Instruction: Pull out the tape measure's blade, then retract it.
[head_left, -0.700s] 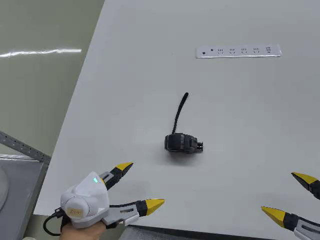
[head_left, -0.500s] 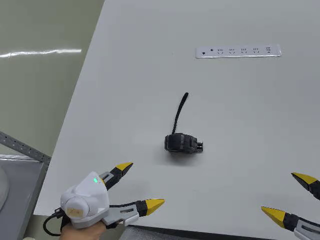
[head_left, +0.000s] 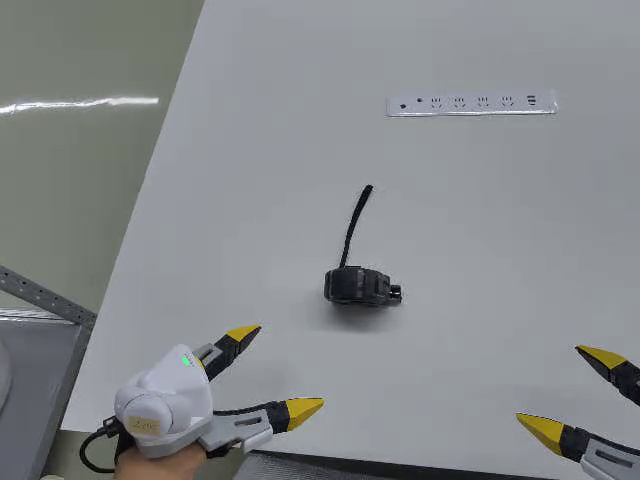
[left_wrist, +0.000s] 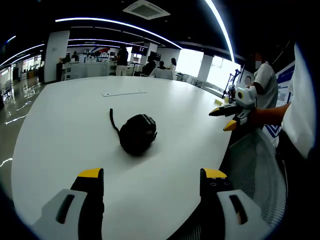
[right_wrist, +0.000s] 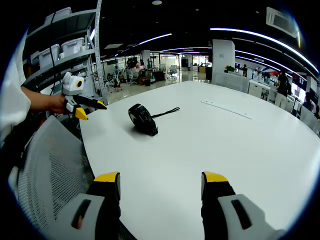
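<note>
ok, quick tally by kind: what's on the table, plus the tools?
Tape measure: 1
Power strip: 1
Tools: 2 (left tool, right tool, both open and holding nothing)
Total: 4

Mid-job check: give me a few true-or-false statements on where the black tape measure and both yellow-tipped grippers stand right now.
1. The black tape measure lies on the white table, and neither gripper holds it. True.
2. The left gripper is shut on the tape measure. False: its jaws stand open, near the table's edge and apart from the case.
3. The blade is pulled out across the table. False: the strip trailing from the case is its black strap; no blade is out.
4. The right gripper is open. True.
5. A white power strip lies beyond the tape measure. True.
</note>
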